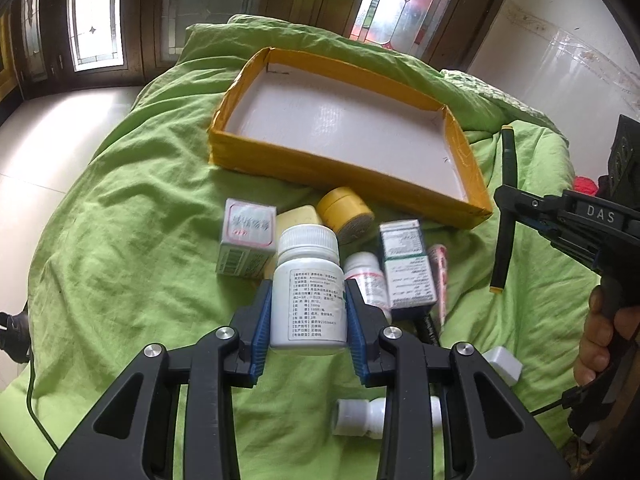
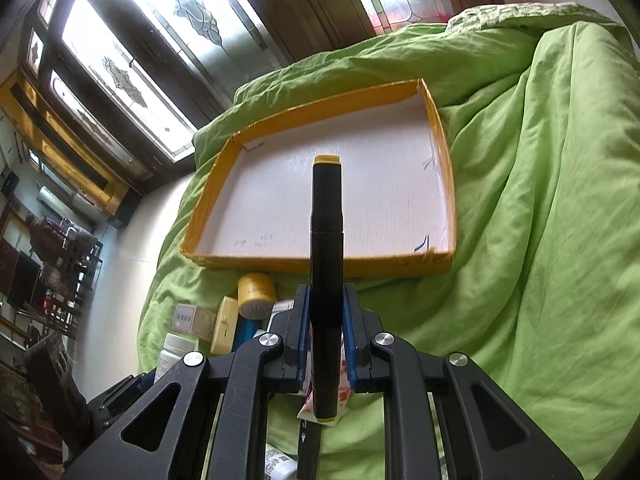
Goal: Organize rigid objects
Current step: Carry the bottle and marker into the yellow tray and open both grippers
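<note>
White bottle was clamped in left gripper jaws, black marker in right gripper jaws, both above bed, near yellow tray's front edge.

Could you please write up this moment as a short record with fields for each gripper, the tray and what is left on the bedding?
left gripper: shut on white pill bottle, upright
right gripper: shut on black marker with yellow ends
yellow tray: on green blanket, white floor bare
left on blanket: yellow jar, white carton, green-and-white box, small white bottle
</note>
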`<state>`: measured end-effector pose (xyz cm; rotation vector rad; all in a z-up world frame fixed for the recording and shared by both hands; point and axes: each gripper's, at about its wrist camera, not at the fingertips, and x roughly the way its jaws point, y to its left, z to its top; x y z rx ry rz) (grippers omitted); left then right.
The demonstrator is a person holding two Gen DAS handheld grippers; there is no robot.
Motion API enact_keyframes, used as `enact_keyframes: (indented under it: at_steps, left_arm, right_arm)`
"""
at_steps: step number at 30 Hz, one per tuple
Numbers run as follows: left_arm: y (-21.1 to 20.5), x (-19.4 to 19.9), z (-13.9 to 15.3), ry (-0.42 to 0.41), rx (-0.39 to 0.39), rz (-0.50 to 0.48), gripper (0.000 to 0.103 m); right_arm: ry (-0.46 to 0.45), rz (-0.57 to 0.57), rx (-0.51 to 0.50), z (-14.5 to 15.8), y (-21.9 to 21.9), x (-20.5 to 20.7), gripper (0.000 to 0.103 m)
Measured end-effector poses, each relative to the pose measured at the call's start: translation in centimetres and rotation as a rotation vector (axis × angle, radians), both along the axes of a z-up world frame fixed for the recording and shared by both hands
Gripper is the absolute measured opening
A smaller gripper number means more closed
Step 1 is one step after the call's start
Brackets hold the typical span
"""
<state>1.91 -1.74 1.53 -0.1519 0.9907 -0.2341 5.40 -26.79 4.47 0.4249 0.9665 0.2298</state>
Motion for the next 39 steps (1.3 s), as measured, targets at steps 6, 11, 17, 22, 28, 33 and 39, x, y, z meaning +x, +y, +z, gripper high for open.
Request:
enact_keyframes:
  at_steps: [6, 11, 17, 22, 28, 33, 39]
  left_arm:
    - [-1.2, 2.3, 1.5, -0.021, -0.04, -0.021, 0.031]
    - [-3.1, 4.4, 3.0, -0.057, -0.036, -0.057, 0.031]
    - [-5.2, 6.9, 3.5, -0.068, -0.033, -0.089, 0.031]
    - [-6.7, 9.3, 3.1, -0.062, -0.03, -0.109, 0.031]
    - [-8.4, 12.9, 2.1, -0.039, -0.036, -0.125, 0.031]
    - [-10.1, 14.8, 0.6, -0.021, -0.026, -0.151, 0.031]
    - [-11.3, 15.9, -2.2, 0.024, -0.013, -0.18, 0.031]
  right_arm:
    - [0.01, -0.047, -0.008, 0.7, -1.6, 1.8, 0.013]
    - [0.006, -0.085, -0.004, 1.2, -3.0, 3.3, 0.013]
    - [-0.036, -0.102, -0.056, 2.6, -3.4, 5.4, 0.013]
    - [-0.039, -0.114, -0.082, 2.7, -3.7, 7.4, 0.013]
    - [-0.029, -0.141, -0.107, 1.6, -4.5, 8.8, 0.013]
    - [0.017, -0.12, -0.128, -0.5, -4.0, 10.0, 0.013]
    - [0.085, -0.088, -0.122, -3.1, -3.3, 11.3, 0.013]
